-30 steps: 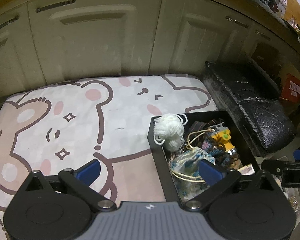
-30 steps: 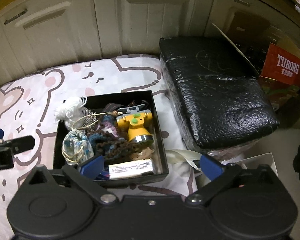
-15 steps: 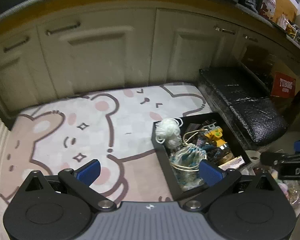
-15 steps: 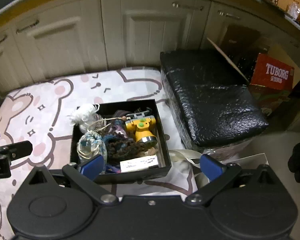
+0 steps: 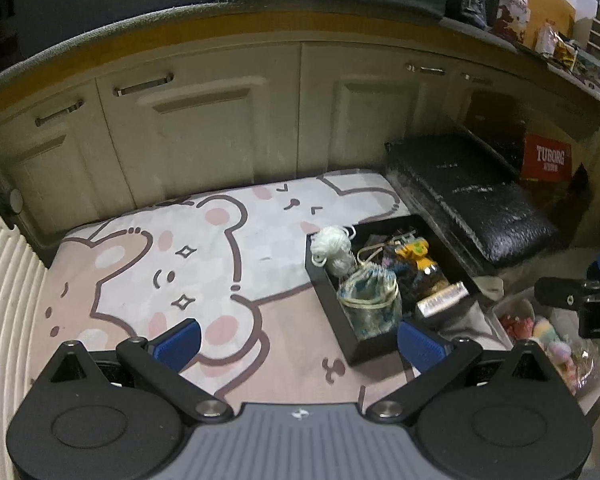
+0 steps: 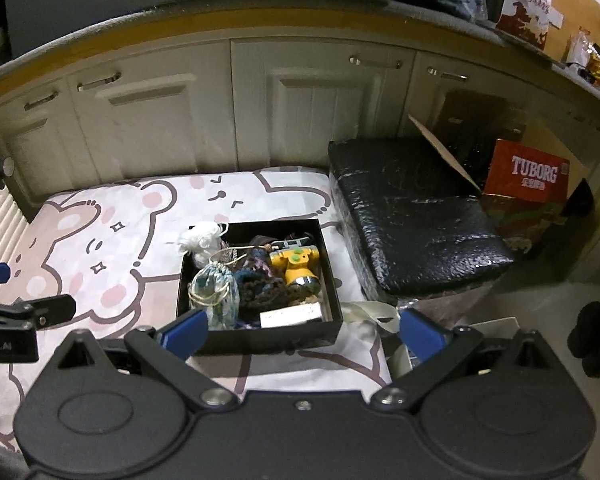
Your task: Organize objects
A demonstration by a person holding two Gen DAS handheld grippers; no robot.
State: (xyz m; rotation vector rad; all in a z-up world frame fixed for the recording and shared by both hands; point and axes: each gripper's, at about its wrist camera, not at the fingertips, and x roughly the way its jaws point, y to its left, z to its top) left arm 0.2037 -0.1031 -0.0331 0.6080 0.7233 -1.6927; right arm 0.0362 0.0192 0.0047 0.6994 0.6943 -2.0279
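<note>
A black open box (image 6: 327, 285) (image 5: 325, 285) sits on a bear-print mat (image 5: 204, 264) (image 6: 112, 240), packed with small things. Inside lie a white yarn ball (image 6: 201, 240) (image 5: 333, 245), a patterned drawstring pouch (image 6: 216, 294) (image 5: 370, 304), a yellow toy camera (image 6: 296, 265) (image 5: 414, 252), dark knitted pieces (image 6: 260, 286) and a flat white packet (image 6: 291, 314) (image 5: 442, 297). My left gripper (image 5: 298, 340) hovers open above the mat, left of the box. High above the box's near edge my right gripper (image 6: 302, 330) is open too. Both hold nothing.
A black wrapped bundle (image 6: 412, 220) (image 5: 472, 200) lies right of the mat. A red Tuborg carton (image 6: 530, 176) stands behind it. Cream cabinet doors (image 5: 204, 128) back the mat. A white ribbed radiator (image 5: 4, 300) is at left. A clear bag of pastel items (image 5: 548, 336) lies right of the box.
Both grippers have risen and pulled back, so the box and mat look smaller and the countertop edge has come into view. Nothing in the box has moved.
</note>
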